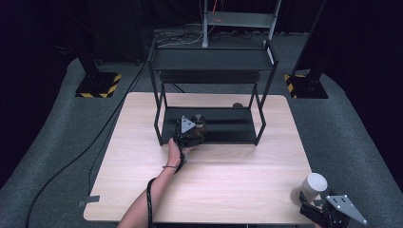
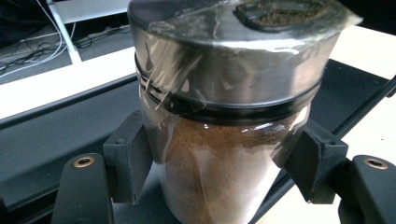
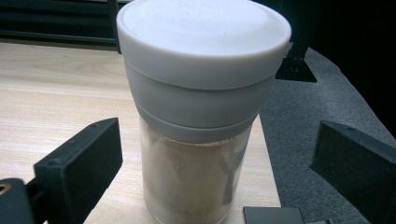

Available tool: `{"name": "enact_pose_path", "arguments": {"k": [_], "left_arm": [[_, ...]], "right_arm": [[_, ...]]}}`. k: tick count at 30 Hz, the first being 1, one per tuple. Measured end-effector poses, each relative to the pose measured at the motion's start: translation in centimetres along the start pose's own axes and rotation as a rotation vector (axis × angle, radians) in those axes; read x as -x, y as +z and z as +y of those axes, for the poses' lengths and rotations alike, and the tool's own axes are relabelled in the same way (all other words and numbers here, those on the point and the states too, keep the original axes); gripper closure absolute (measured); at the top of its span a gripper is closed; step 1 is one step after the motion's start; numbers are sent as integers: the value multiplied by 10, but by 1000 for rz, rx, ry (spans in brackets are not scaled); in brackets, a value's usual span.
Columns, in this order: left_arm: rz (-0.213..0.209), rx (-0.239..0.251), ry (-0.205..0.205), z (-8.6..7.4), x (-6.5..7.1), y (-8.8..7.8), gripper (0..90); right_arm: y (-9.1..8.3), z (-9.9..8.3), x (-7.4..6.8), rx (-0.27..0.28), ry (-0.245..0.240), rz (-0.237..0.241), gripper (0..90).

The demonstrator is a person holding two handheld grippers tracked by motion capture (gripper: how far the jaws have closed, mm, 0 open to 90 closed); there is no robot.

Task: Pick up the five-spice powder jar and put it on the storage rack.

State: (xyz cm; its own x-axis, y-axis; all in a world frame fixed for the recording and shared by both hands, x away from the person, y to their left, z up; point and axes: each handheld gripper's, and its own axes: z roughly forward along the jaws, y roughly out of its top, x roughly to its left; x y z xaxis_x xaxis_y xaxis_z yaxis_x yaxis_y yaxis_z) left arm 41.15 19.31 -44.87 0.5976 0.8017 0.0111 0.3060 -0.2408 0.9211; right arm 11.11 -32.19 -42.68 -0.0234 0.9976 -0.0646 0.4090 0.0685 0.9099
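Item: white-lidded jar point(image 3: 203, 116), lower centre of my right gripper view. Clear body of pale powder, standing upright on the wooden table point(image 1: 209, 190) close to its near right corner, where the grey carpet point(image 3: 317, 107) begins. My right gripper point(image 1: 316, 205) is spread wide, one jaw on each side of this jar, both apart from it, nothing held.

Item: steel-lidded jar point(image 2: 224, 112), centre of my left gripper view. Glass body, dark brown powder, torn clear film clinging round the lid. My left gripper point(image 1: 196, 129) has its pads point(image 2: 128, 158) pressed against the glass on both sides, closed on this jar. It sits over the lower shelf of the black two-tier rack point(image 1: 211, 61), middle of the high view, near the front left upright.

Item: small brown object point(image 1: 237, 105) on the table behind the rack; too small to identify.

Item: black cable point(image 1: 81, 152), left of frame, crossing the carpet.

Item: two stand bases with yellow-black hazard stripes point(image 1: 99, 85), upper left and upper right.
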Motion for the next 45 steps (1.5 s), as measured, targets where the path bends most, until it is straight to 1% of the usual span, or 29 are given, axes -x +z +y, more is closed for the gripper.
{"name": "enact_pose_path", "arguments": {"k": [10, 14, 17, 24, 37, 45], "left_arm": [[7, -23, 0, 2, -1, 10, 308], [3, -19, -17, 1, -3, 12, 308], [-5, -13, -35, -1, -5, 12, 308], [-10, 2, -37, -6, -6, 12, 306], [-20, -5, -47, -4, -9, 13, 299], [-23, -9, -46, -2, -10, 14, 297]], "right_arm": [[-1, -1, 1, 1, 1, 0, 4], [-1, -1, 1, 2, 1, 0, 4], [-1, -1, 1, 2, 1, 0, 4], [-1, -1, 2, 1, 2, 2, 4], [-1, 1, 1, 1, -2, 1, 4], [0, 1, 1, 1, -3, 2, 4]]}}
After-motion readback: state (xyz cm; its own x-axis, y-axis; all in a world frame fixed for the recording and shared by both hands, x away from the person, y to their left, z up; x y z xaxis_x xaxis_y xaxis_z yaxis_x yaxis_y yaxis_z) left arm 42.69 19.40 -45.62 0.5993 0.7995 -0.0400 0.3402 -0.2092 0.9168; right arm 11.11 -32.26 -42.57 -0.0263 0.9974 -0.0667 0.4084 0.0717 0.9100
